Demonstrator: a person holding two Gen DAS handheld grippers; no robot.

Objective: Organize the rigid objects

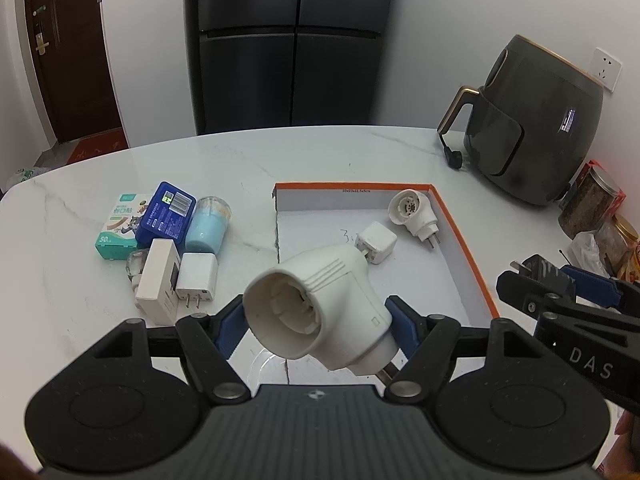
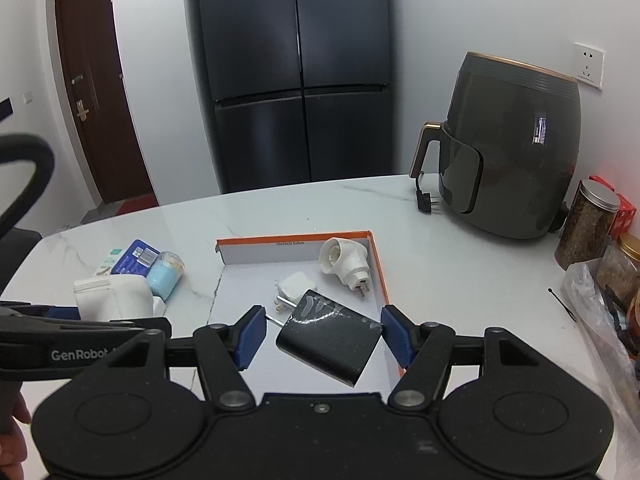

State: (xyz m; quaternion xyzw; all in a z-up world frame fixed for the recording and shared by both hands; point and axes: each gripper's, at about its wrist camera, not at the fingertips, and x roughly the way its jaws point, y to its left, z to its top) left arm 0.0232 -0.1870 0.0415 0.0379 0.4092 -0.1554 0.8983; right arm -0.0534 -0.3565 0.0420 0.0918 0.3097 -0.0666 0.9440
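Observation:
My left gripper is shut on a white socket adapter and holds it above the near left corner of the orange-rimmed white box. My right gripper stands around a black charger; a gap shows between the left pad and the charger, which hangs over the box. In the box lie a second white socket adapter and a white cube charger; both also show in the right wrist view, the adapter and the cube.
Left of the box lie a teal carton, a blue tin, a light blue jar, a white power brick and a white plug charger. A dark air fryer and jars stand at the right.

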